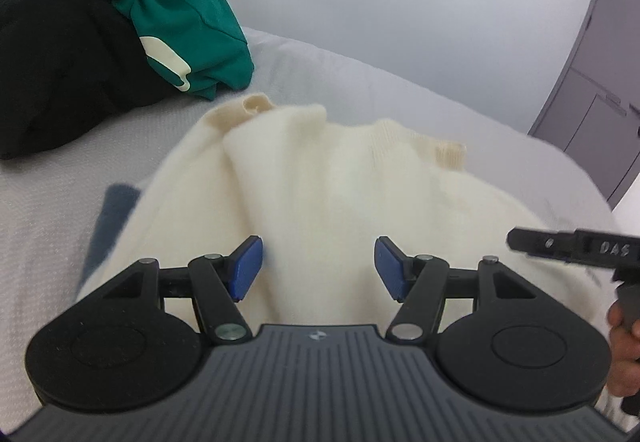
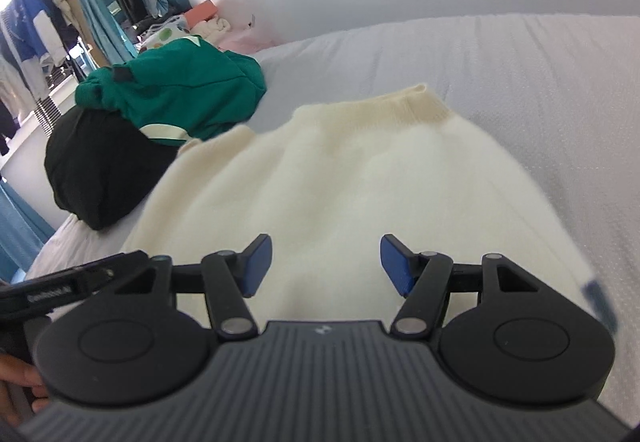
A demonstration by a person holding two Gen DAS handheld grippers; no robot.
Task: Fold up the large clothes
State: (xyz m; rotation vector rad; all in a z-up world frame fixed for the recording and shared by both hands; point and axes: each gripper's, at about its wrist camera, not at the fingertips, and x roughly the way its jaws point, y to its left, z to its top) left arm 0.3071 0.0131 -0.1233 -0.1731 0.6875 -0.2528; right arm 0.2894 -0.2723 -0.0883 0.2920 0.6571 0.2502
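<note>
A cream knit sweater (image 1: 320, 177) lies spread on a bed covered by a pale textured bedspread (image 1: 48, 209), with ribbed cuffs or hems showing along its far edge. In the left wrist view the left gripper (image 1: 319, 268) hangs above the near part of the sweater, its 2 blue-padded fingers (image 1: 247, 266) standing well apart with nothing between them and no cloth touching the pads. The right wrist view shows the same for the right gripper (image 2: 326, 266): jaws spread wide, empty, above the near part of the sweater (image 2: 344, 177).

At the far left of the bed a green sweatshirt (image 1: 180, 17) with a white stripe lies crumpled on top of a black garment (image 1: 60, 65); both are near the sweater's far left corner but apart from it. A dark blue patch (image 1: 108, 217) peeks out from under the sweater's left edge.

At the right edge of the left wrist view the other gripper's black body and a hand (image 1: 622, 330) holding it are seen. A purple-grey door (image 1: 600, 81) stands at the far right, and hanging clothes (image 2: 48, 13) fill the far left of the right wrist view.
</note>
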